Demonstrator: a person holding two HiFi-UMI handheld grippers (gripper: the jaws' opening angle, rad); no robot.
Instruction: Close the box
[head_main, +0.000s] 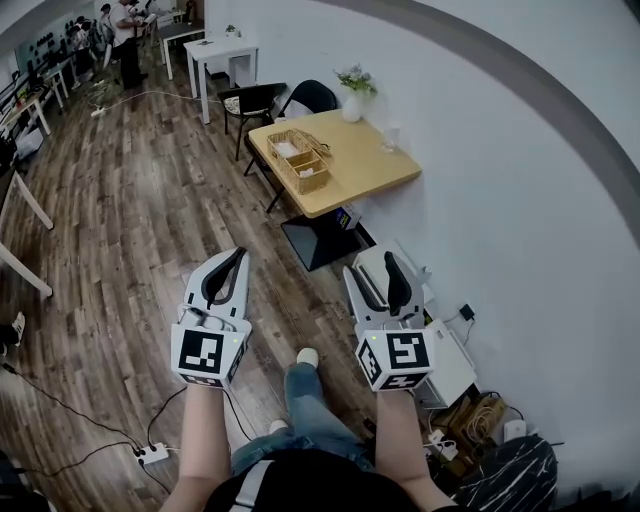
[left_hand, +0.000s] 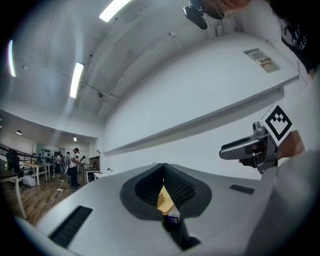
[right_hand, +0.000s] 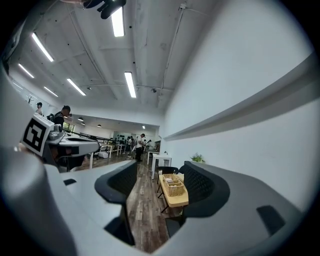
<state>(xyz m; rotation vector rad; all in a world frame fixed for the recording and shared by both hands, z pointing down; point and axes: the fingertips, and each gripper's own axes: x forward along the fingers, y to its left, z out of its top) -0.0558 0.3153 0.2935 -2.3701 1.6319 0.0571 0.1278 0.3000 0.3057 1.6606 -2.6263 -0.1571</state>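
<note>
**Wicker box (head_main: 300, 160) small and far from both claws**

The left claw (left_hand: 163, 167) is pressed together. Its own view lets through only a yellow sliver of the surface (left_hand: 163, 199), and the box is hidden there. The right claw (right_hand: 160, 167) stands spread and empty, with the box framed well ahead between its jaws. The head view places the box along the surface's edge away from the wall. It is woven and tan, and its lid is too small to make out.
</note>
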